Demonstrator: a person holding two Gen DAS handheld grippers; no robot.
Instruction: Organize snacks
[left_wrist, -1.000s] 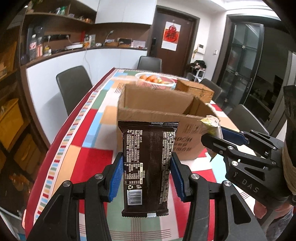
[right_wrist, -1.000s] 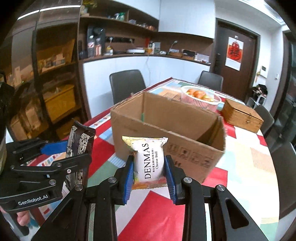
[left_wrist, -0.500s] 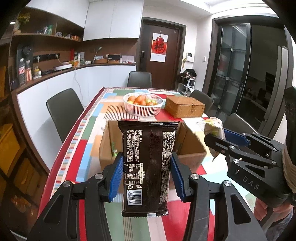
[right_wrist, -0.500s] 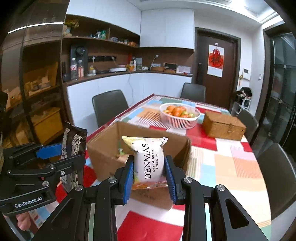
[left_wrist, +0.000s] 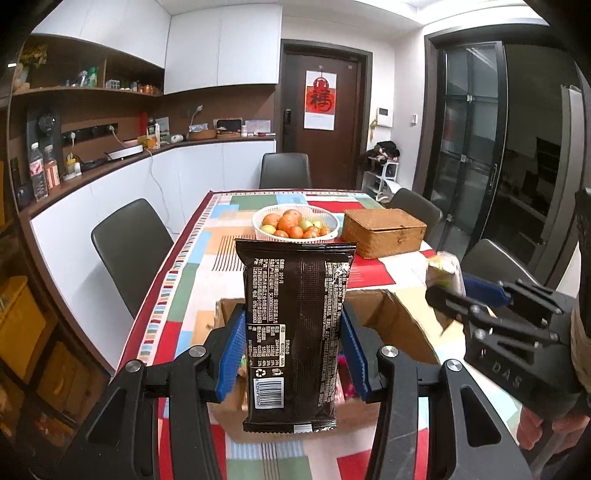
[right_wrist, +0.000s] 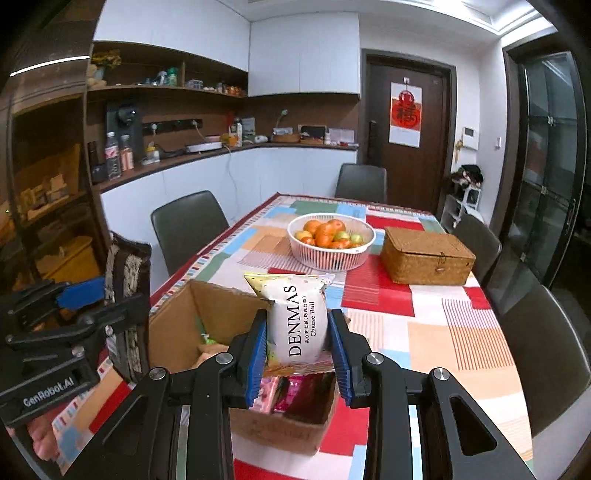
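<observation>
My left gripper (left_wrist: 293, 341) is shut on a dark brown snack packet (left_wrist: 295, 325), held upright above the open cardboard box (left_wrist: 391, 325). My right gripper (right_wrist: 298, 345) is shut on a white Denmas cheese ball packet (right_wrist: 299, 321), also over the cardboard box (right_wrist: 177, 328). Inside the box lie pink and red snack packets (right_wrist: 291, 393). In the left wrist view, the right gripper (left_wrist: 448, 291) comes in from the right with its packet blurred. In the right wrist view, the left gripper (right_wrist: 107, 295) shows at the left with the brown packet (right_wrist: 125, 295).
A white basket of fruit (right_wrist: 330, 242) and a woven lidded box (right_wrist: 426, 256) stand further back on the colourful tablecloth (right_wrist: 424, 332). Dark chairs (left_wrist: 129, 251) line the table's sides. A counter with bottles runs along the left wall. A hand (left_wrist: 550, 424) holds the right gripper.
Both grippers rose and advanced with their packets. The box, seen from the side before, now lies below them with its inside in view. Both grips are unchanged.
</observation>
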